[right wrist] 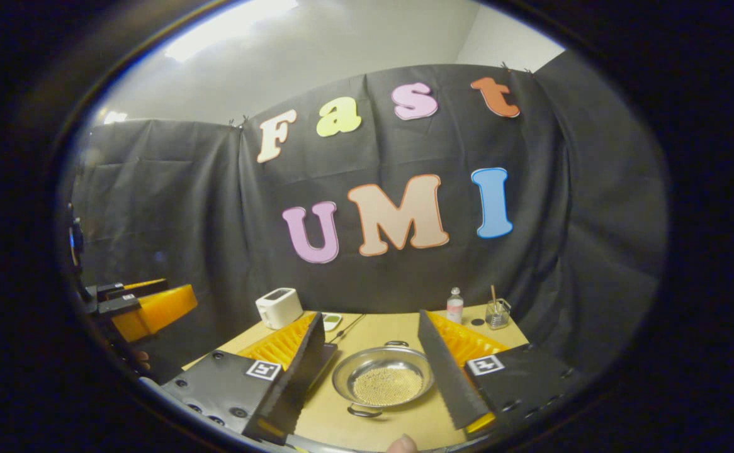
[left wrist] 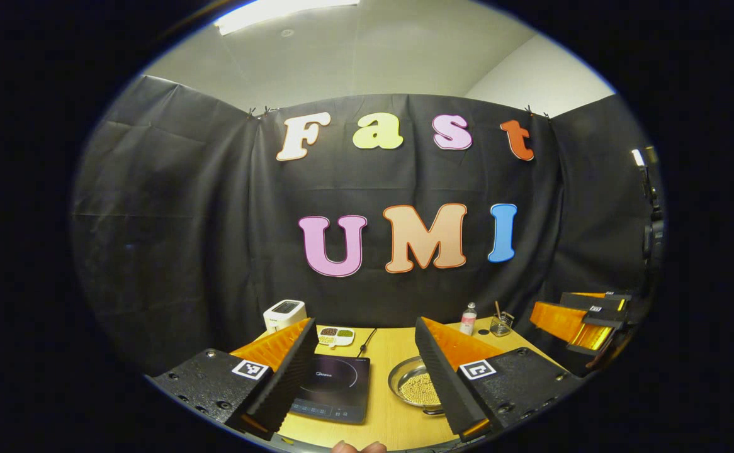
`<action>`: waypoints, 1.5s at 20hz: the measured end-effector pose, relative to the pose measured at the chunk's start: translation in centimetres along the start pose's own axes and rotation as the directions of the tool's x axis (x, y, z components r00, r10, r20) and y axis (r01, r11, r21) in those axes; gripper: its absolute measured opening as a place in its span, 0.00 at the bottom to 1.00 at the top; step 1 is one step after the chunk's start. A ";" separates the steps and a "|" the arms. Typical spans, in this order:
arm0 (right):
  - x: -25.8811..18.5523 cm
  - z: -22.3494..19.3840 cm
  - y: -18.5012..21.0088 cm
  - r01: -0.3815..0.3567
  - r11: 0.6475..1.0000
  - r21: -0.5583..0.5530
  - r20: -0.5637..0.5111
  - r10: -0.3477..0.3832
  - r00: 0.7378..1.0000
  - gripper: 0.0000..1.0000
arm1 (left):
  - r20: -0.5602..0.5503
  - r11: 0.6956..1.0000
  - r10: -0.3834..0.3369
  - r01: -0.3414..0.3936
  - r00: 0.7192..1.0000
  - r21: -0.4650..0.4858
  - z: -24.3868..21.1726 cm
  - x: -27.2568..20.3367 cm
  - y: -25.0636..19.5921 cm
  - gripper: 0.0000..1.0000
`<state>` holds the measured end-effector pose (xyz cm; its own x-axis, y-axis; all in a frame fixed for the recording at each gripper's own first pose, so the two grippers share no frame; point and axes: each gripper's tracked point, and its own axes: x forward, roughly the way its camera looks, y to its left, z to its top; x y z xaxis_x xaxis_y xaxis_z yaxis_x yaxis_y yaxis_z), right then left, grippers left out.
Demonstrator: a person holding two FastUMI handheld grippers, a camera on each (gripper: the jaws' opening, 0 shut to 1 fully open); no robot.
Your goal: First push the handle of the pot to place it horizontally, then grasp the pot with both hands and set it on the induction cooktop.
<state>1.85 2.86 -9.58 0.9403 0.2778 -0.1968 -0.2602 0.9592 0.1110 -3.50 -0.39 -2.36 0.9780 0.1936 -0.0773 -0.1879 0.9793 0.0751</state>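
Observation:
A shallow steel pot [right wrist: 383, 377] with pale yellow beads in it sits on the wooden table [right wrist: 398, 330], between and below my right gripper's [right wrist: 370, 314] open fingers. One small loop handle [right wrist: 396, 343] points away and the other [right wrist: 365, 412] points toward me. In the left gripper view the pot [left wrist: 412, 385] lies to the right of the black induction cooktop [left wrist: 335, 387], half hidden by a finger. My left gripper [left wrist: 364, 321] hangs open above the cooktop, holding nothing. Each gripper also appears in the other's view: the left gripper [right wrist: 146, 305] and the right gripper [left wrist: 584, 318].
At the back of the table stand a white toaster-like box [left wrist: 284, 313], a small dish of beans [left wrist: 335, 336], a clear bottle [left wrist: 468, 318] and a glass with a stick [left wrist: 501, 324]. The cooktop's cord [left wrist: 366, 340] runs toward the back. The black cloth wall closes off the far side.

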 end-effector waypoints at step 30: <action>13.4 -22.8 6.5 -0.181 0.981 0.068 -0.539 0.189 0.821 0.03 | -0.063 0.989 0.136 -0.140 0.989 -0.057 -4.1 7.8 10.2 0.94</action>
<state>7.80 14.02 -33.70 0.6046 0.4381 -0.6652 -0.4104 0.8871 0.2112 1.81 11.31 -6.31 0.9355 0.3287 -0.1293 -0.3278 0.9443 0.0287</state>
